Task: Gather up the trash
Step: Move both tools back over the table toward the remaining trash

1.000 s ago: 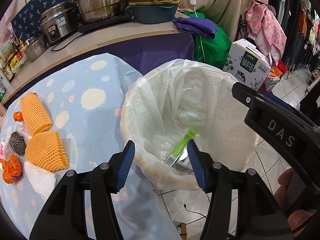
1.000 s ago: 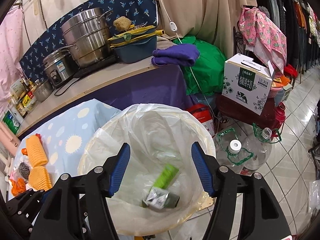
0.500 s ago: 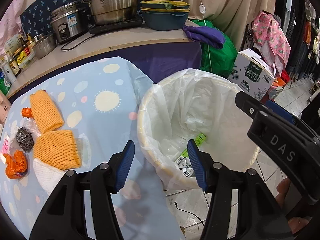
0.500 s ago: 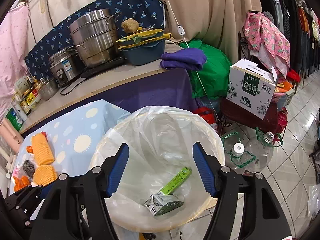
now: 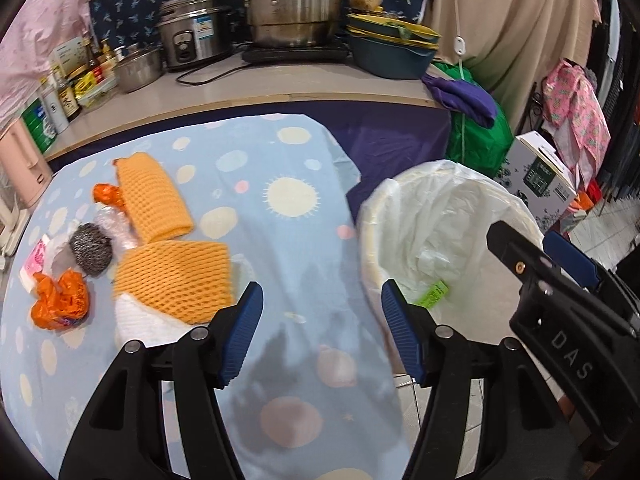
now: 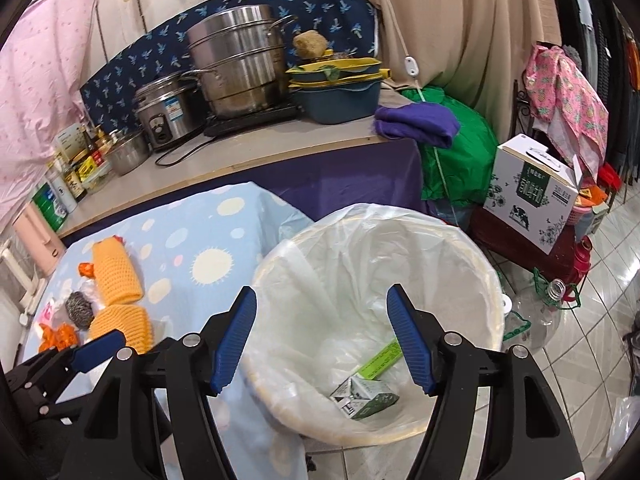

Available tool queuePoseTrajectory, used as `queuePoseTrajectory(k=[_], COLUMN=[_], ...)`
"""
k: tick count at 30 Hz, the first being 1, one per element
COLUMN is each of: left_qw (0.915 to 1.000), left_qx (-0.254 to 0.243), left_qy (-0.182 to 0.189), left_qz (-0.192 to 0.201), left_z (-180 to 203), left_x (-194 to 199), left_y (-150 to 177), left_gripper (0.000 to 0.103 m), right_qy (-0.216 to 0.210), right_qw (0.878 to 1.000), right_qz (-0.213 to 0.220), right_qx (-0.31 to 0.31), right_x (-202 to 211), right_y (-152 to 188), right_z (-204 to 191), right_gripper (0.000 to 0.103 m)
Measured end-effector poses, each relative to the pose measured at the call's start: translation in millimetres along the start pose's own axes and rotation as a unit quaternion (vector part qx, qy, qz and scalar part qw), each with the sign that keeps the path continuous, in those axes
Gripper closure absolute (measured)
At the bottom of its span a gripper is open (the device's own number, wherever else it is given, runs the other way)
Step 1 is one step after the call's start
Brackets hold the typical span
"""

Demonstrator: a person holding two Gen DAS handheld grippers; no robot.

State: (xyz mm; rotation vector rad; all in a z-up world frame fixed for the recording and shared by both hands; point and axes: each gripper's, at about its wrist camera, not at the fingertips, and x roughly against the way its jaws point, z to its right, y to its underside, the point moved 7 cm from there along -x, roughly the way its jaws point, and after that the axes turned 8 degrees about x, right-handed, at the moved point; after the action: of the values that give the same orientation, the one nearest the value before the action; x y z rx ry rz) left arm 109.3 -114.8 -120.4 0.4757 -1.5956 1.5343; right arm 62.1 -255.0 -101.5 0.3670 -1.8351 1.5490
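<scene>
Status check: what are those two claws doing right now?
Left gripper opening, empty. Right gripper open over bin. Carton binned; orange nets remain. Nothing blocking.

My right gripper (image 5: pixel 560 276) hides part of the bin (image 5: pixel 372 240) — and the bottle labels (image 6: pixel 76 176) are too small to read.

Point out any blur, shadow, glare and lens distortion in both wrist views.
Left wrist view: the orange foam net sleeves and the sun-patterned blue tablecloth look slightly smeared; a dark shadow lies on the cloth below the left gripper; fisheye bends the beige counter edge. Right wrist view: sharper; the small grey carton in the white-lined bin is crisp; glare shines on the floor tiles.
</scene>
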Motion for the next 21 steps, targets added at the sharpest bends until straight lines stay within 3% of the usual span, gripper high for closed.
queuePoseTrajectory(k=[10, 21], left_qw=[0.9976, 0.9885], left_qx=[0.056, 0.12], left_qy=[-0.04, -0.092], left_qz=[0.004, 0.01], left_z=[-69, -153], left_x=[9, 22], left_y=[3, 12], left_gripper=[0.038, 0.038], right_qy=[-0.025, -0.059], right_qw=[0.999, 0.994], right_qz=[-0.005, -0.024], right_qx=[0.038, 0.084], right_x=[0, -6], right_y=[1, 15], right_z=[-54, -117], right_gripper=[0.035, 0.033])
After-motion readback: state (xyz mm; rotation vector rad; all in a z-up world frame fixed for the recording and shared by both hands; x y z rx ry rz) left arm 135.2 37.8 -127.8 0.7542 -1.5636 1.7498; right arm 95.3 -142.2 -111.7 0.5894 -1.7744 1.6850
